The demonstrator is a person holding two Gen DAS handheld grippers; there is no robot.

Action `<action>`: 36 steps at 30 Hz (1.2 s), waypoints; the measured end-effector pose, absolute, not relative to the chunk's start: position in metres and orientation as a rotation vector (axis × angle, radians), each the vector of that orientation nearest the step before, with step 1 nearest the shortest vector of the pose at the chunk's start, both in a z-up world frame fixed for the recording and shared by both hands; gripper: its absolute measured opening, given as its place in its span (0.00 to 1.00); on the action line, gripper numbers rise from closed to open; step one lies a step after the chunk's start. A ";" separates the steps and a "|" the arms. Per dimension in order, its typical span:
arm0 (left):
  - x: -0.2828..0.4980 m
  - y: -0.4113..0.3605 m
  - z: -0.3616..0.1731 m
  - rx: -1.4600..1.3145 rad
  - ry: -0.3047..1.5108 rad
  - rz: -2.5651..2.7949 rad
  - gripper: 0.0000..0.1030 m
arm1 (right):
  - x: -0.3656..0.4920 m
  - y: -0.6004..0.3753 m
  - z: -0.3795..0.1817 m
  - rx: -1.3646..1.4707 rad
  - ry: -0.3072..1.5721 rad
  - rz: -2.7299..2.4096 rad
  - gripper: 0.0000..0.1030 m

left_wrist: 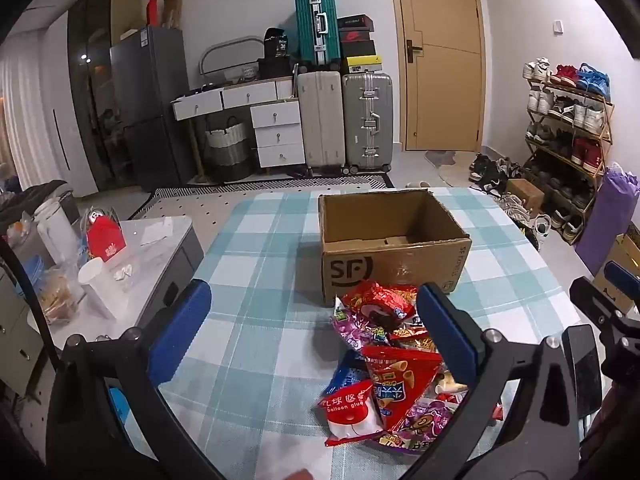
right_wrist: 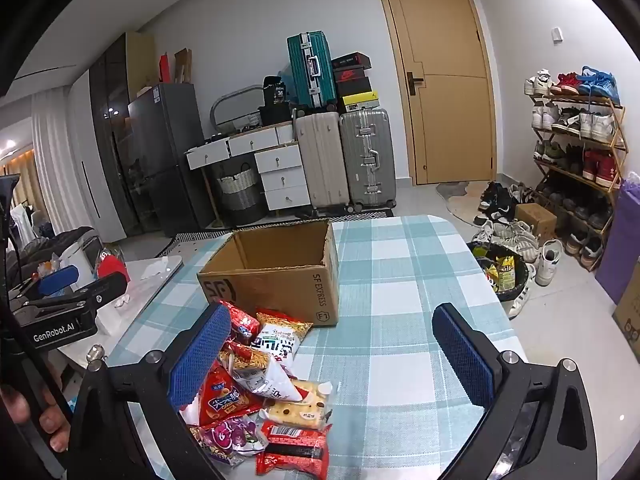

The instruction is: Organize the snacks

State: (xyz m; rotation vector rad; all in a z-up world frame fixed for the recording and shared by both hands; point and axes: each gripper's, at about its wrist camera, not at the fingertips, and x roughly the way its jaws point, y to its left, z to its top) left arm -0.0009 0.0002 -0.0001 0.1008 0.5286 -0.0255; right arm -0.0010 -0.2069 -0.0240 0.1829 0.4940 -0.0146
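table's got a teal and white checked cloth (left_wrist: 256,264) on it, with suitcases (left_wrist: 344,120) and a shoe rack (left_wrist: 568,132) back by the door. an open cardboard box (left_wrist: 394,242) sits in the middle of the table, top facing up and looking empty inside, so i'd guess that's where everything is meant to go. the snack pile (left_wrist: 394,364) is heaped right against the near side of the box, a jumble of red, purple and white packets overlapping each other, nothing sorted yet. left gripper (left_wrist: 316,336) hangs over the left edge of the pile with its fingers spread wide, nothing in them. right gripper (right_wrist: 332,352) is the same deal, jaws apart and bare, with the pile under its left finger. both seem parked just above the heap, probably so either one can drop onto a packet. looks like it hasn't really started.
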 end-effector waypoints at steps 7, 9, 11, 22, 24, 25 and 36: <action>0.001 0.004 -0.005 0.098 0.569 -0.020 0.99 | -0.001 -0.206 -0.024 0.177 0.496 -0.016 1.00; 0.004 0.003 -0.005 0.100 0.573 -0.022 0.99 | 0.000 -0.206 -0.024 0.175 0.497 -0.016 1.00; 0.003 0.004 -0.005 0.097 0.571 -0.022 0.99 | 0.000 -0.206 -0.024 0.175 0.498 -0.014 1.00; 0.002 0.003 -0.008 0.085 0.580 -0.051 0.99 | 0.000 -0.203 -0.028 0.176 0.502 -0.010 1.00; 0.002 0.004 -0.008 0.086 0.580 -0.053 0.99 | 0.000 -0.201 -0.028 0.179 0.503 -0.009 1.00; 0.001 0.004 -0.008 0.086 0.580 -0.051 0.99 | 0.002 -0.199 -0.031 0.178 0.503 -0.009 1.00; 0.000 0.004 -0.009 0.073 0.588 -0.062 0.99 | 0.003 -0.197 -0.036 0.188 0.511 -0.005 1.00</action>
